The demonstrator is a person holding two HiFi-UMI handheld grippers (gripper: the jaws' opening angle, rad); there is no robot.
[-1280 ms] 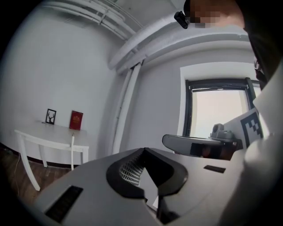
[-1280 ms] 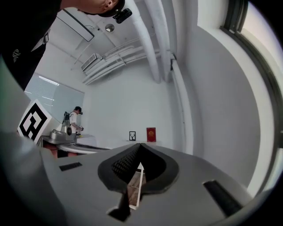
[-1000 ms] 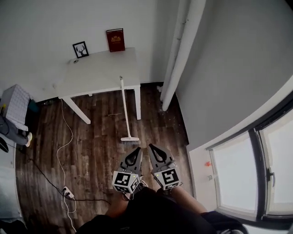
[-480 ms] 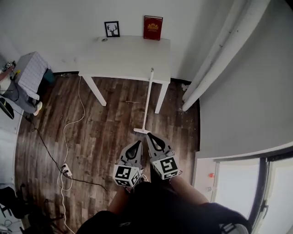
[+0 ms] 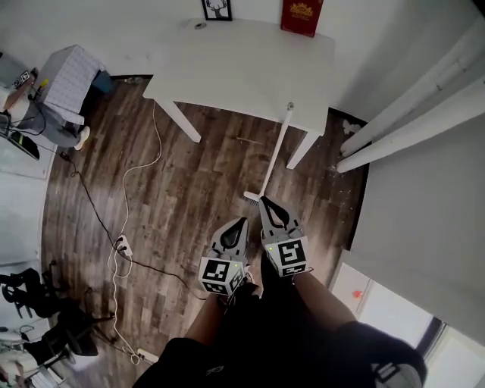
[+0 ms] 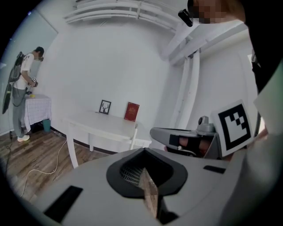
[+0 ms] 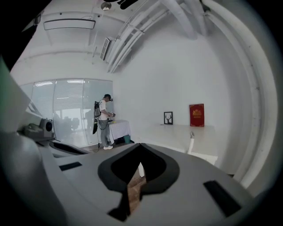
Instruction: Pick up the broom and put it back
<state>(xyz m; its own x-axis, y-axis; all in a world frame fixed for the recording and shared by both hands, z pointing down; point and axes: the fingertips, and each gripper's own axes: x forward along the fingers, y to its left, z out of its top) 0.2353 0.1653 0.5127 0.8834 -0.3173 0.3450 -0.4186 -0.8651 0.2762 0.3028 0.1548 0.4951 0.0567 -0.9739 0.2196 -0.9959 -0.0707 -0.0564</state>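
Note:
A white broom (image 5: 271, 151) leans against the front edge of the white table (image 5: 227, 68), next to its right leg. The handle top rests on the edge and the brush head (image 5: 252, 196) stands on the wooden floor. My right gripper (image 5: 264, 200) is shut and empty, with its tip close beside the brush head. My left gripper (image 5: 242, 220) is also shut and empty, a little behind and to the left. The left gripper view shows the broom (image 6: 134, 134) at the table's corner. The right gripper view shows its handle (image 7: 190, 143) ahead to the right.
A red book (image 5: 301, 15) and a small picture frame (image 5: 217, 9) stand at the table's back against the wall. White pipes (image 5: 409, 129) run along the right wall. A white cable and power strip (image 5: 121, 246) lie on the floor at left. A person (image 6: 22, 92) stands by a covered side table (image 5: 68, 76).
Both grippers have moved forward and lower toward the table. The broom's brush head, clearly ahead of them before, now sits right at the right gripper's tip. Both stayed shut.

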